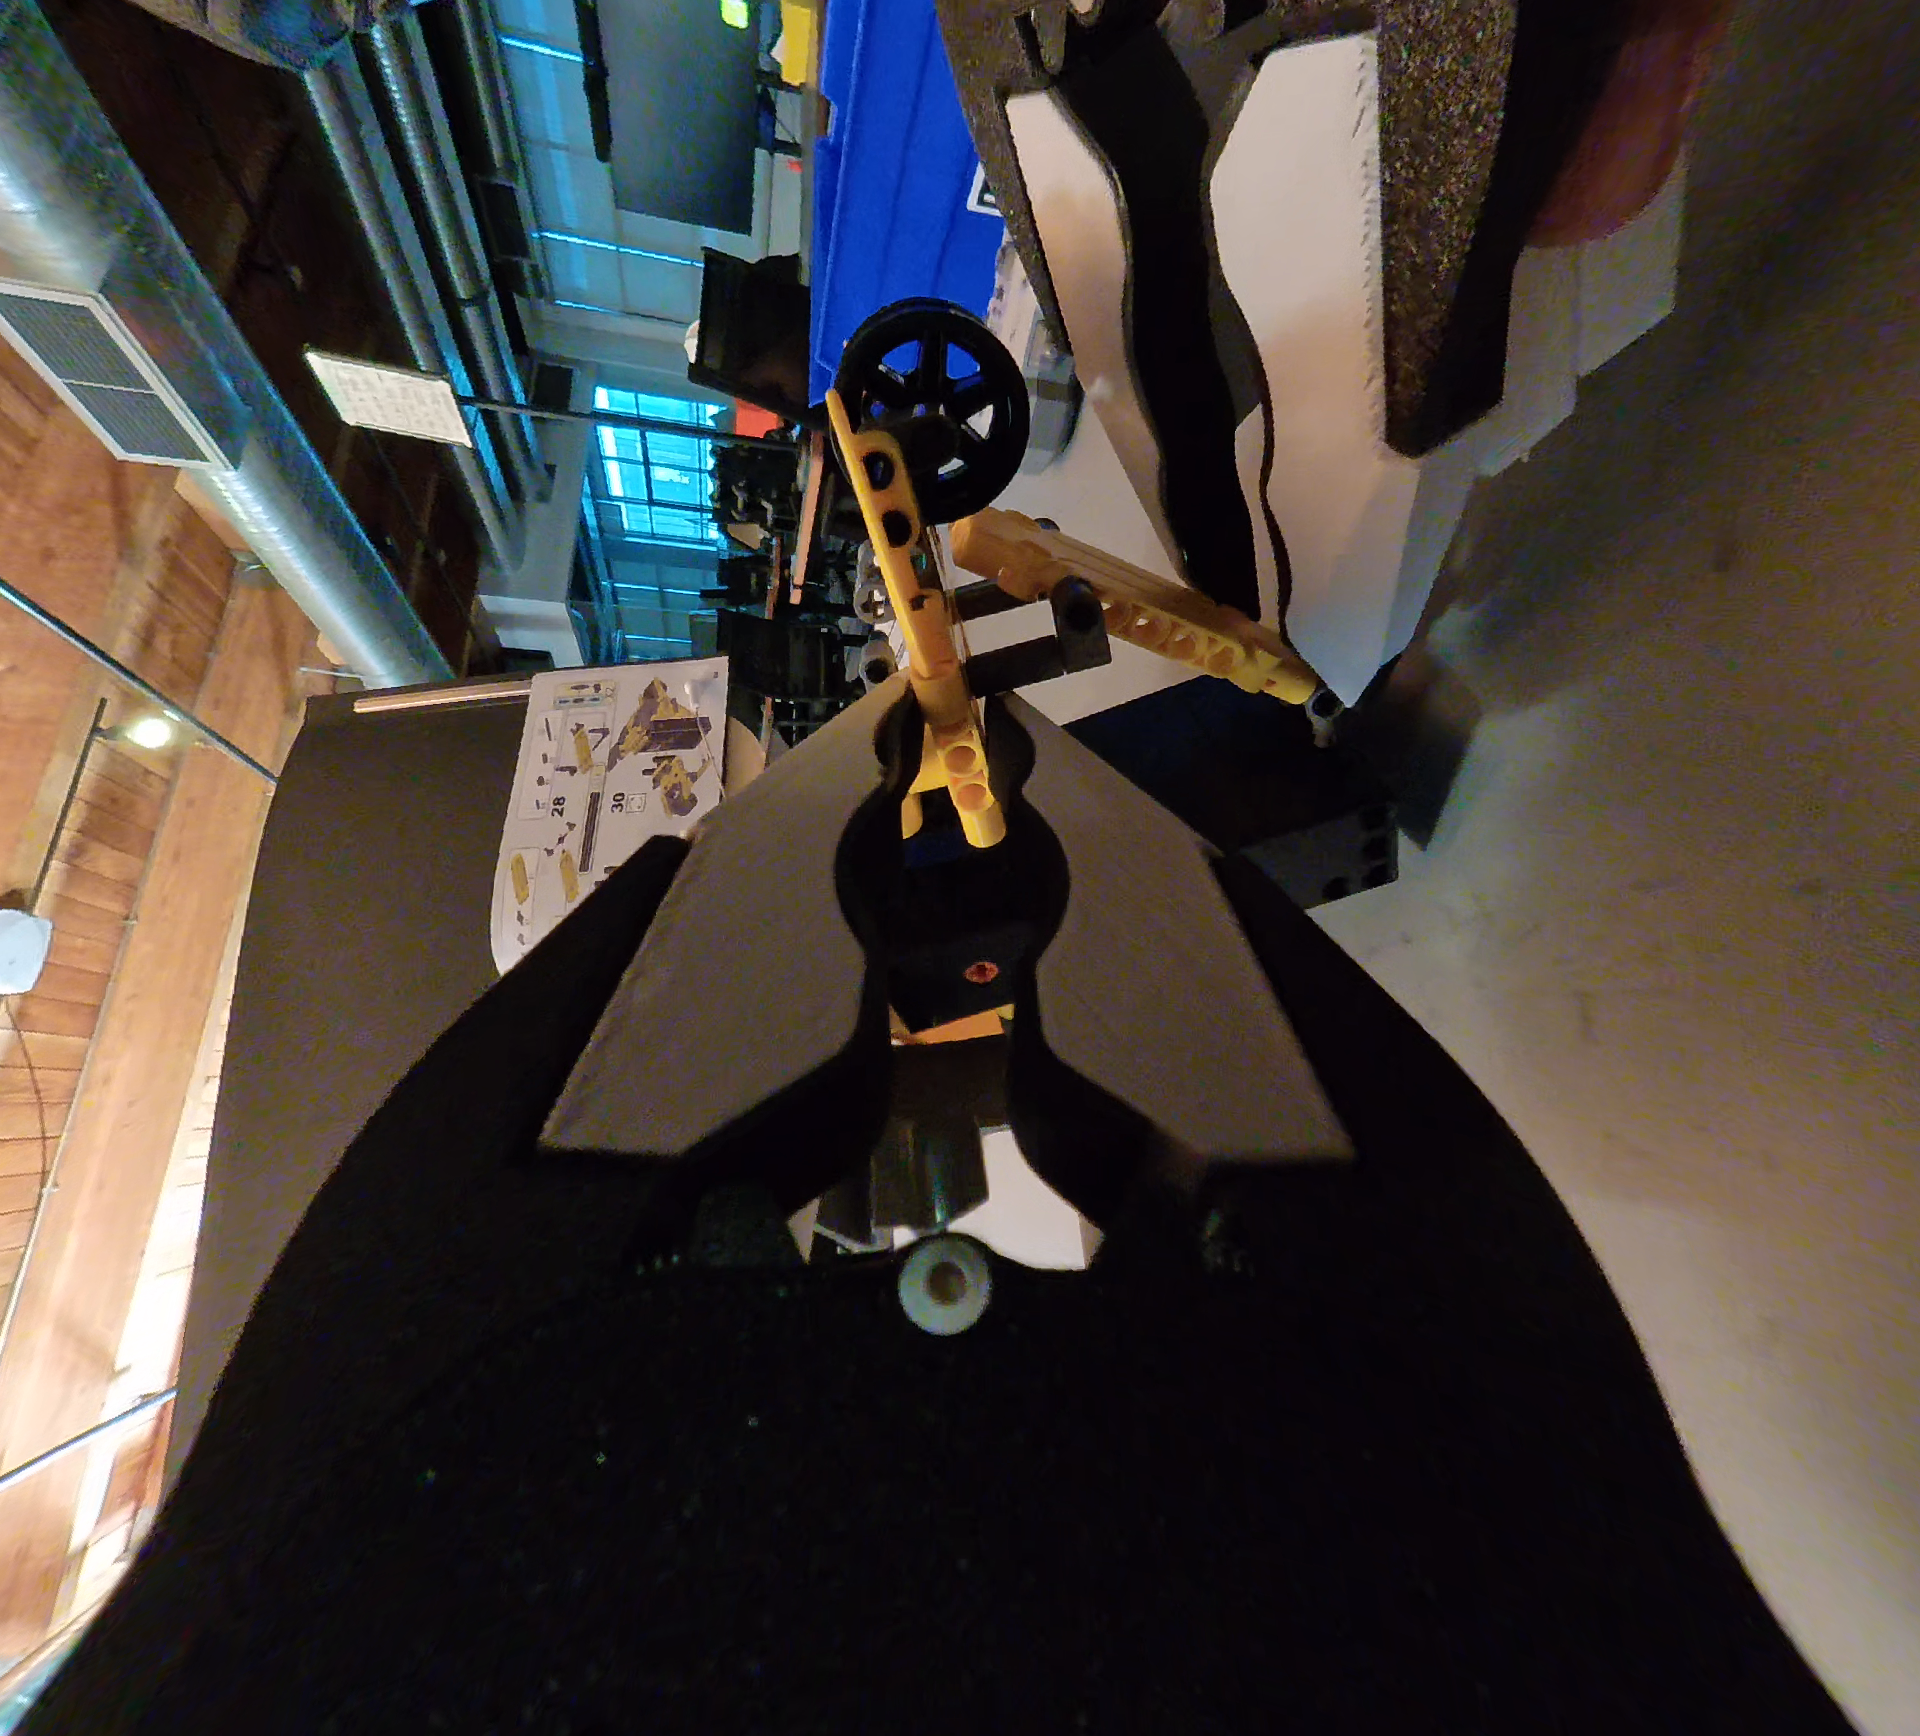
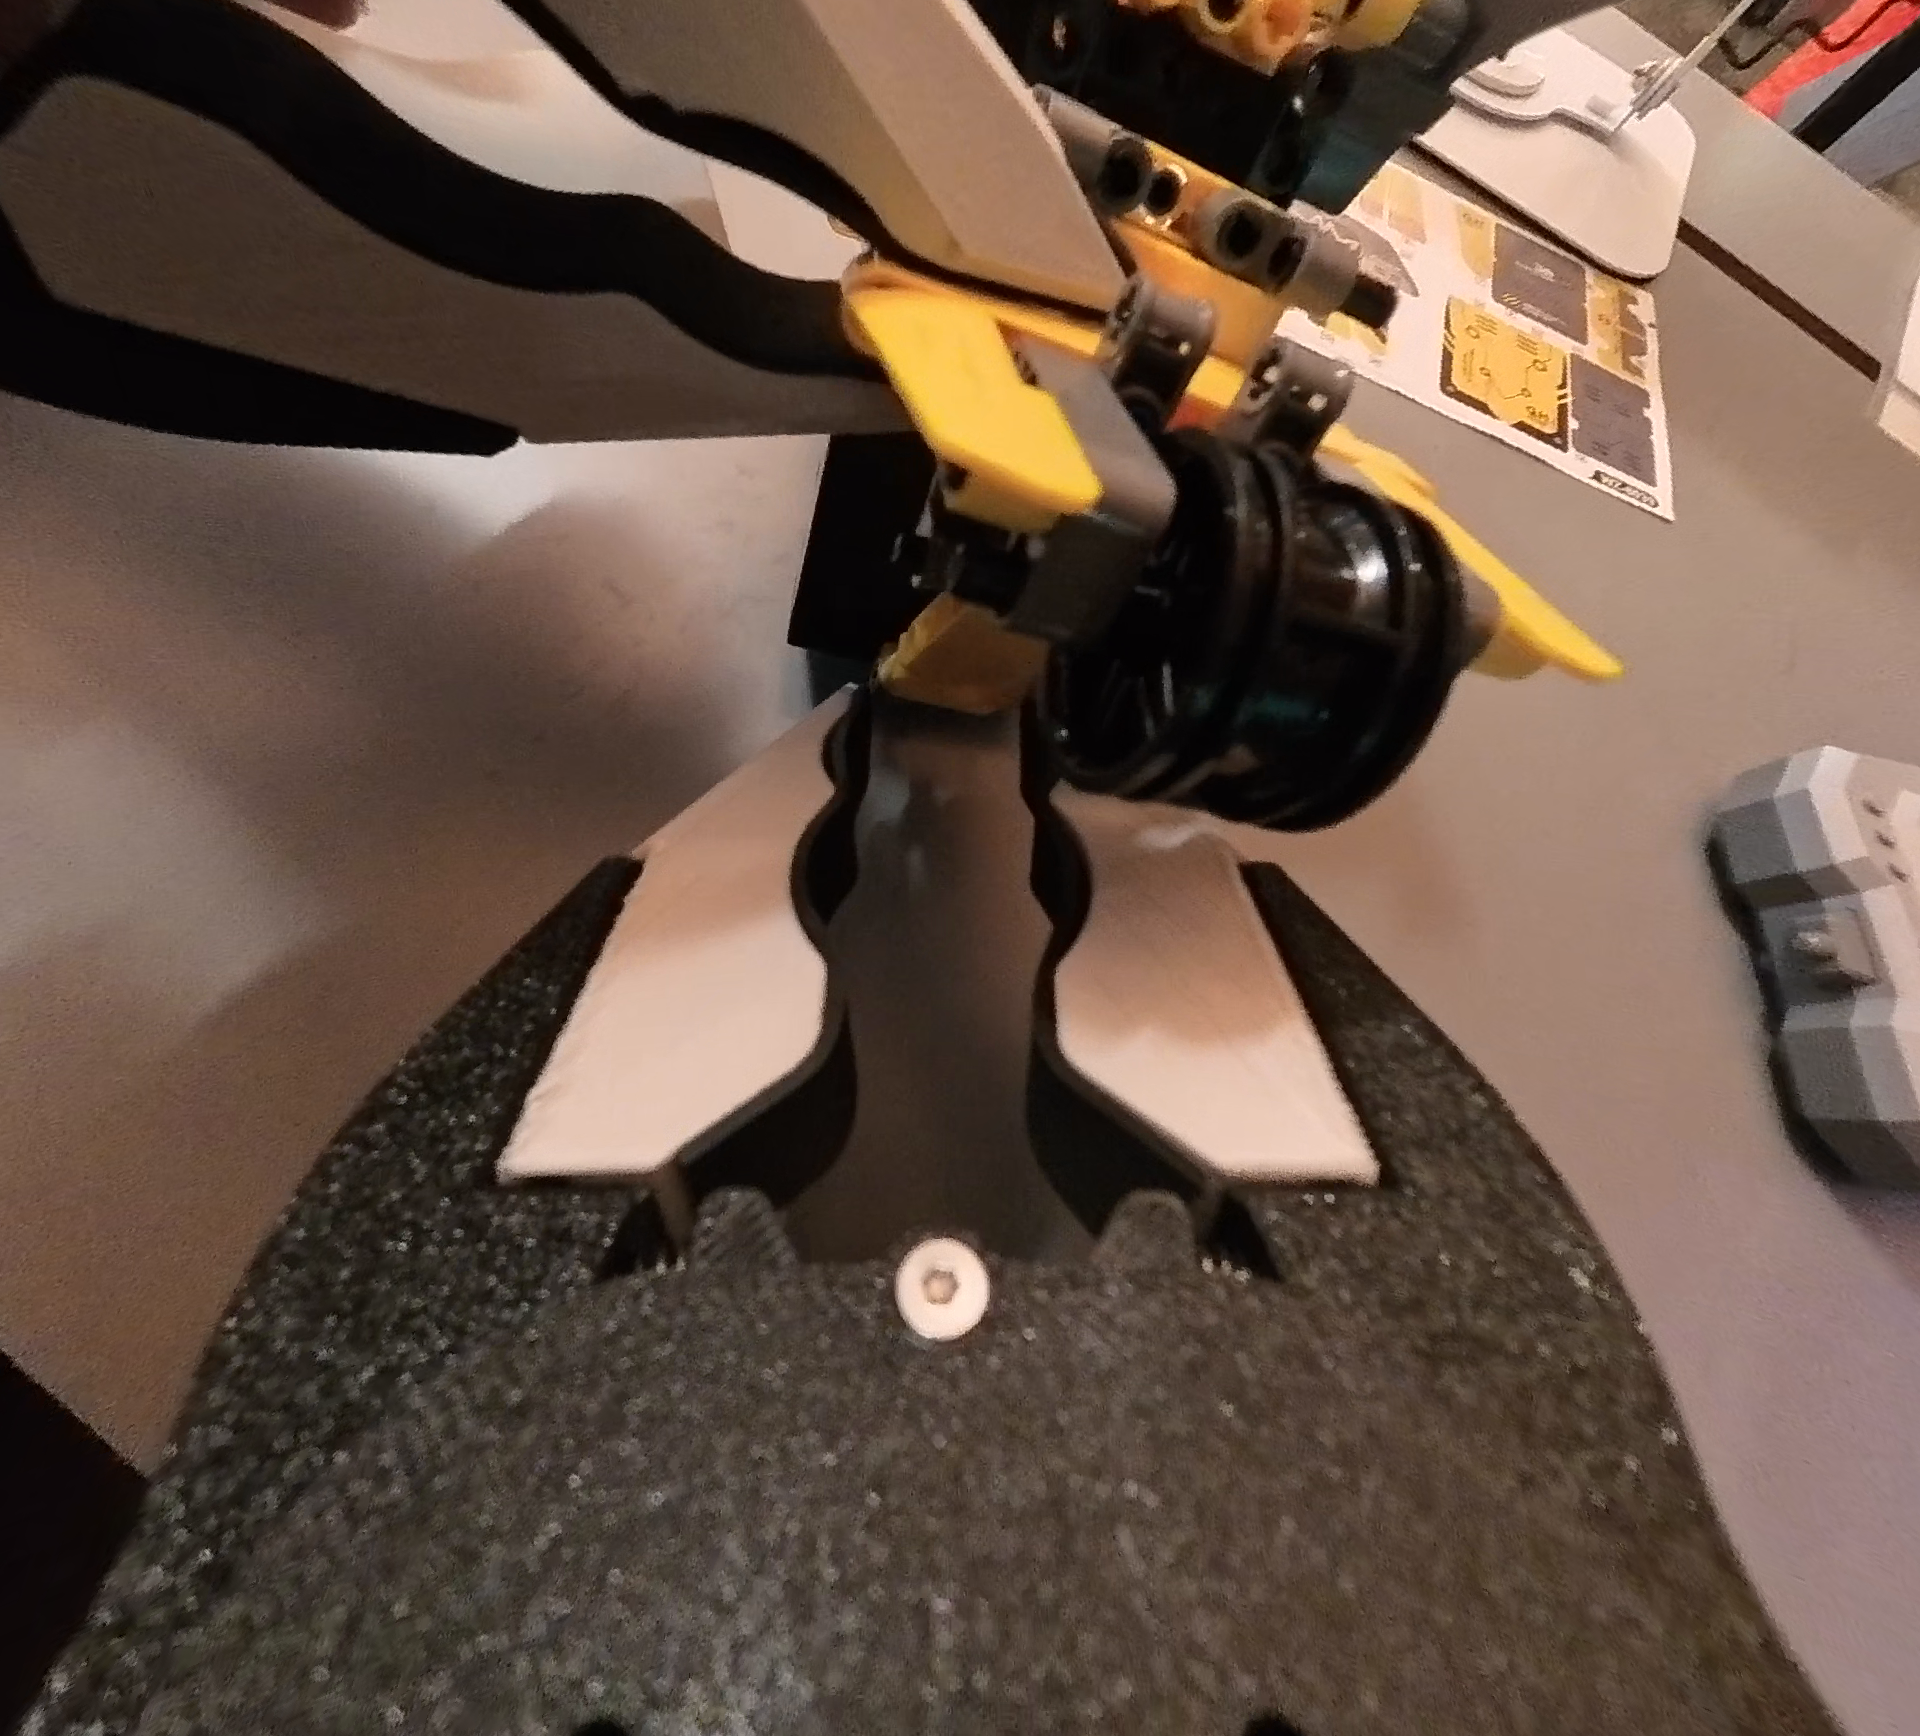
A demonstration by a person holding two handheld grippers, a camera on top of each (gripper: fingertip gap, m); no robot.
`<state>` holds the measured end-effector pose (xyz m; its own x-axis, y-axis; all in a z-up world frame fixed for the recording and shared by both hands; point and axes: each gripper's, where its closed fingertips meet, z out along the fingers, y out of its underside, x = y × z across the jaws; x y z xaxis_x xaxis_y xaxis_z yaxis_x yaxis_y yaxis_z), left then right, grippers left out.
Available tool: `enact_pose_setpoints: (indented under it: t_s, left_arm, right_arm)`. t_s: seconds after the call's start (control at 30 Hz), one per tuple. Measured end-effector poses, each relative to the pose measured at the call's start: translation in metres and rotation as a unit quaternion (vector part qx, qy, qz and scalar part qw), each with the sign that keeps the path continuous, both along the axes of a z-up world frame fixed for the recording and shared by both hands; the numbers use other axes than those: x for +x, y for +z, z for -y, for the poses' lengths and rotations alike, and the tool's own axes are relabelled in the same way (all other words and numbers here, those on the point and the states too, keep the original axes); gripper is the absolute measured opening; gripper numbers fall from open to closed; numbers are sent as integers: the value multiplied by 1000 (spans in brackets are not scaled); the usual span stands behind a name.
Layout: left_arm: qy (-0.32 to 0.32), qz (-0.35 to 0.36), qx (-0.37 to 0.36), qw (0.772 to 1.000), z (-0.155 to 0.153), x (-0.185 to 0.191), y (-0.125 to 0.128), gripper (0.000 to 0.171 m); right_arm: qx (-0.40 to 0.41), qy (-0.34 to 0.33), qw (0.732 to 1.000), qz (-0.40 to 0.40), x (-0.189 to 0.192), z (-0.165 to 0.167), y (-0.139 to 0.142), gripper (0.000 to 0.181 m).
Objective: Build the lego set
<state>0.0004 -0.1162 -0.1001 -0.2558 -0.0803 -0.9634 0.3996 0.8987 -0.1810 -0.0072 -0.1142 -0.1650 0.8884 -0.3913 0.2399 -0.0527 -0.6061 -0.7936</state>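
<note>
Toy brick model point(image 2: 1174, 398) held up by both grippers, above grey table point(image 2: 312, 647).

L gripper point(image 1: 940, 751) is clamped on a yellow beam point(image 1: 961, 772); R gripper point(image 2: 935, 699) is pinched on a yellow part by black wheel point(image 2: 1236, 647). Instruction sheet point(image 2: 1507, 336) is seen nearby.

- We see the left gripper point(image 1: 951, 730) clamped on a yellow-and-black brick model point(image 1: 940, 647) with a black spoked wheel point(image 1: 932, 408).
- The right gripper point(image 1: 1320, 689) pinches its yellow beam point(image 1: 1143, 611).
- An instruction sheet point(image 1: 613, 782) lies beyond, left.
</note>
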Motion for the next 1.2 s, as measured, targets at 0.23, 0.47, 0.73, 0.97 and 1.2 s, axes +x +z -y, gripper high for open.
enact_pose_setpoints:
  t_s: [0.23,0.47,0.73,0.97,1.2]
  left_arm:
    - [2,5,3,1000,-3,0,0,5]
    - [9,8,-6,1000,0,2,-1,5]
    - [27,5,-12,1000,0,4,-1,5]
    - [41,19,-18,999,2,5,-2,5]
    - [53,21,-26,998,-1,6,-1,5]
  right_arm:
    - [-8,-11,1000,15,2,-3,0,28]
    - [-7,-19,1000,8,4,-2,-1,28]
    - [-4,-18,1000,4,6,-2,-1,28]
    - [4,-15,1000,-14,9,-2,-2,28]
    - [15,-2,999,-28,10,-4,-1,28]
